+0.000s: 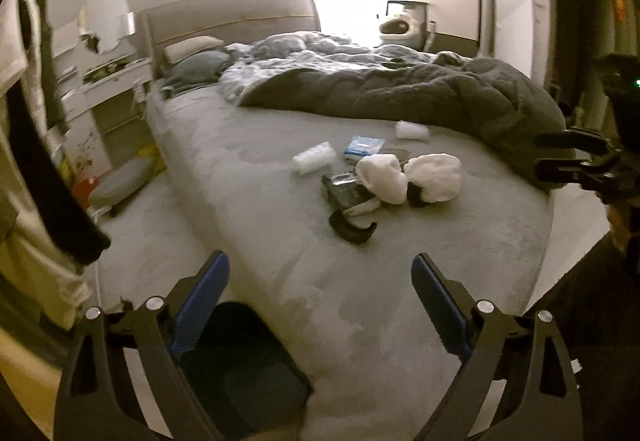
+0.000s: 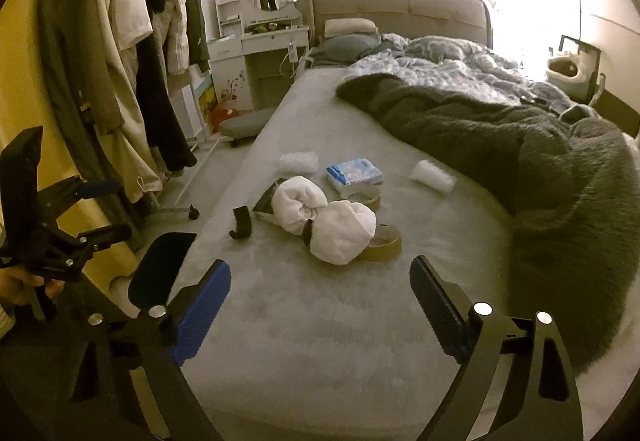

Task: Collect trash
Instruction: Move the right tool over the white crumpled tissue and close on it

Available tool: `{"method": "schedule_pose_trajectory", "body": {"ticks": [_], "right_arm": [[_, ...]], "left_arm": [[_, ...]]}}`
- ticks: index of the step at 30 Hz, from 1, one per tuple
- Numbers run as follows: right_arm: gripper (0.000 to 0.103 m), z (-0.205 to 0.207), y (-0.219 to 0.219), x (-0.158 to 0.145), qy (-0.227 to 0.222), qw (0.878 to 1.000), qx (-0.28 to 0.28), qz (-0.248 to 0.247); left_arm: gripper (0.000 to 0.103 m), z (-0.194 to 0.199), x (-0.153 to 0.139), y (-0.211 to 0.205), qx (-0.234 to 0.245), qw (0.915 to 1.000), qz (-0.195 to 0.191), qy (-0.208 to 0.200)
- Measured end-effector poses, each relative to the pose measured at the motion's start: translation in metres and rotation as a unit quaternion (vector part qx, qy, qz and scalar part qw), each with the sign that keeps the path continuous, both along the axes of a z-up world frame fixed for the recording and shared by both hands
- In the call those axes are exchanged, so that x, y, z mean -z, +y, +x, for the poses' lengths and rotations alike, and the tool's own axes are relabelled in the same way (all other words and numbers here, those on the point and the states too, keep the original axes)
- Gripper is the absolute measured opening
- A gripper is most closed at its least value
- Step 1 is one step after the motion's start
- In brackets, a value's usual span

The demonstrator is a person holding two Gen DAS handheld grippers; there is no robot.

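A cluster of items lies on the grey bed (image 1: 280, 225) (image 2: 320, 341): two crumpled clear plastic pieces (image 1: 314, 157) (image 2: 434, 172), a blue-white tissue pack (image 1: 364, 146) (image 2: 354, 171), two white rolled towels (image 1: 382, 177) (image 2: 344, 237), a dark flat packet (image 1: 344, 195), a tape roll (image 2: 384, 241) and a black hook-shaped piece (image 1: 352, 231) (image 2: 241, 223). My left gripper (image 1: 320, 289) is open and empty, short of the cluster. My right gripper (image 2: 320, 293) is open and empty, just short of the towels. Each gripper shows at the edge of the other's view (image 1: 576, 161) (image 2: 96, 209).
A dark grey blanket (image 2: 520, 145) and a patterned duvet (image 1: 304, 53) are bunched on the far half of the bed. Clothes hang on a rack (image 2: 132, 53) at left. A white dressing table with mirror (image 2: 264, 37) and a low stool (image 2: 244, 127) stand beside the bed.
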State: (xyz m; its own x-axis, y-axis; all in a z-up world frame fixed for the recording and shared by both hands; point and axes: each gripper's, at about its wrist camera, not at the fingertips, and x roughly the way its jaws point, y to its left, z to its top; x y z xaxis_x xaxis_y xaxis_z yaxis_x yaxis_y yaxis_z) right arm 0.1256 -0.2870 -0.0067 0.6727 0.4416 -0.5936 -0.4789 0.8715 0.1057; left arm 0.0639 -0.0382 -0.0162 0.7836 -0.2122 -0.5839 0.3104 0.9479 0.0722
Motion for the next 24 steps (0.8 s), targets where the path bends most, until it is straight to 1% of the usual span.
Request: {"method": "schedule_pose_trajectory", "body": {"ticks": [2,3,5,9,13,17,24], "right_arm": [[0.083,0.013,-0.001,0.006,0.010,1.000,-0.002,0.003],[0.082,0.018,0.000,0.008,0.013,1.000,-0.004,0.003],[0.081,0.029,0.001,0.011,0.018,1.000,-0.008,0.001],[0.077,0.052,0.003,0.016,0.024,1.000,-0.020,-0.003],[0.074,0.069,0.008,0.021,0.035,0.999,-0.040,-0.003],[0.072,0.081,0.015,0.023,0.040,0.997,-0.060,-0.008],[0.069,0.101,0.021,0.027,0.048,0.996,-0.076,-0.002]], "left_arm": [[0.092,0.011,0.004,-0.005,0.018,0.9998,0.003,0.003],[0.089,0.016,0.006,-0.006,0.025,0.9997,0.004,0.006],[0.087,0.028,0.011,-0.009,0.044,0.9989,0.008,0.013],[0.086,0.043,0.020,-0.011,0.084,0.9959,-0.015,0.031],[0.084,0.052,0.019,-0.017,0.109,0.9934,-0.022,0.030],[0.080,0.067,0.030,-0.024,0.126,0.9912,-0.007,0.041],[0.079,0.091,0.053,-0.038,0.153,0.9860,0.017,0.065]]}}
